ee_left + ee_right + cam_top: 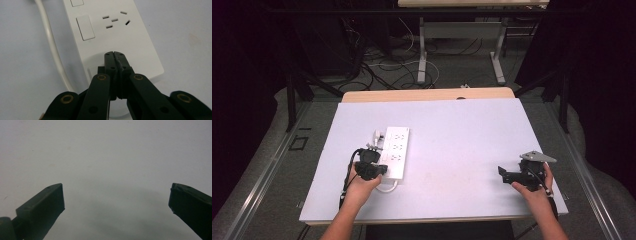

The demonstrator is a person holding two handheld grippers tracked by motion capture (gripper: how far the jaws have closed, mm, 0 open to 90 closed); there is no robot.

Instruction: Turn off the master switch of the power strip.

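A white power strip [395,150] lies on the white table [462,130], left of centre, its long side running away from me. My left gripper [381,170] is at the strip's near end. In the left gripper view its jaws are pressed together, tips [115,53] over a rounded white bump on the strip [130,42], below a rocker switch [85,27] and a socket [115,20]. Nothing shows between them. The strip's white cable [51,45] runs along its left side. My right gripper [504,173] rests at the table's near right, open [116,195] over bare tabletop.
A small white plug-like piece [378,136] sits against the strip's far left side. The cable loops out near the strip's near end [386,189]. Behind the table stand another table's legs [422,55] and loose cables on the floor [382,70].
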